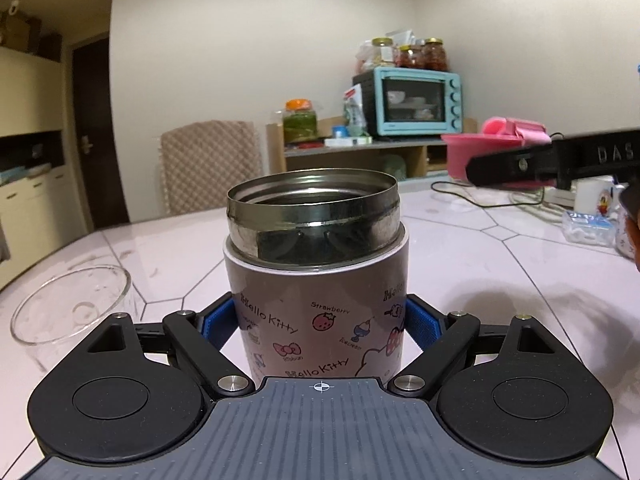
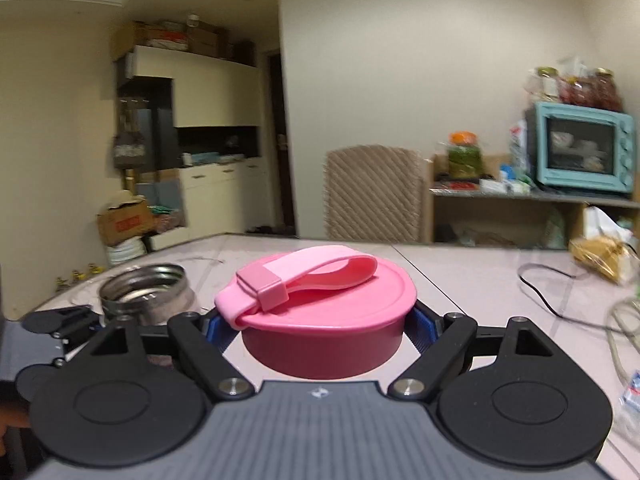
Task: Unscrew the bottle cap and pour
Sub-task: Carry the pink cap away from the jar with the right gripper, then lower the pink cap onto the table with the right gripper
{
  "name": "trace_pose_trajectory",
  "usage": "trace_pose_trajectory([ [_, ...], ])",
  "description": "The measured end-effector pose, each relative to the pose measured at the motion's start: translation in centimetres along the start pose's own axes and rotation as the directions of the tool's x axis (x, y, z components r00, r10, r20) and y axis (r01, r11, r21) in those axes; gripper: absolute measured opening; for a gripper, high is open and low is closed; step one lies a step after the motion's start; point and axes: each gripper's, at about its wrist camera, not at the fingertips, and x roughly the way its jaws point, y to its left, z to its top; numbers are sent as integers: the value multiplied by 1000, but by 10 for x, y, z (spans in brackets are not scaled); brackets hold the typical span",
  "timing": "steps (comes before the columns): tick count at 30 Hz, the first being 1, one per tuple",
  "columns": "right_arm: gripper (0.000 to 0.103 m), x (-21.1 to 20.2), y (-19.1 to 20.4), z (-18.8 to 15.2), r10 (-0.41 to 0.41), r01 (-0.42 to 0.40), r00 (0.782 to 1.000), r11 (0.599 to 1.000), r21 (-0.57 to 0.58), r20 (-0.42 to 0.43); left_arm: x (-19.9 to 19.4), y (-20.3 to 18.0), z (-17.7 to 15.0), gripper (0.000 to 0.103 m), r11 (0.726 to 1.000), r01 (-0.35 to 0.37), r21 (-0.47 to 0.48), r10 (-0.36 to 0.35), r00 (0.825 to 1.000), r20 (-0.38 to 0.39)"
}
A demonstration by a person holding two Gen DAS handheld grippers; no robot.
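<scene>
The left gripper (image 1: 320, 320) had its jaws closed on the lower body of the Hello Kitty flask (image 1: 318, 280), blue pads pressed against either side, and that low hold made sense: it left the steel threaded neck and open mouth clear while keeping the flask upright on the pale tiled worktop (image 1: 480, 264), braced so it could not turn with the lid. The pink cap (image 2: 324, 320) was already off, clamped between the jaws of the right gripper (image 2: 320, 322), which held it by its darker skirt so that the flat top and the folded carrying strap (image 2: 304, 276) stayed uppermost. In the left wrist view the cap hung off to the right of the flask and above the worktop, well apart from the mouth; in the right wrist view the flask's open rim showed to the left of it and lower. I judged the unscrewing done, with the cap held aside simply to keep it out of the pouring path. A clear glass cup (image 1: 72, 304) stood on the worktop just left of the left gripper, near the flask and apparently empty, placed where a short tilt to that side could reach it. Whether the flask held liquid could not be told; its interior looked dark. The next move would call for lifting and tipping the flask towards the glass, and the wide mouth suggested a slow tilt, since a gush could overshoot a light cup.
</scene>
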Motion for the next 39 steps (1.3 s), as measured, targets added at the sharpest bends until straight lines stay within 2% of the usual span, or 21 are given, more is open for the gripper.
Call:
trace_pose_trajectory([
  [10,85,-7,18,-22,-57,57,996,998,-3,-64,-12,-6,-2,90,998,-57,-25,57,998,-14],
  [21,85,-12,29,-28,-36,36,994,999,1,-103,-14,-13,0,90,994,-99,-37,98,995,-29],
  [39,85,-10,33,-37,-15,19,989,999,26,-144,-15,-14,-2,93,994,-111,-20,110,993,-37],
])
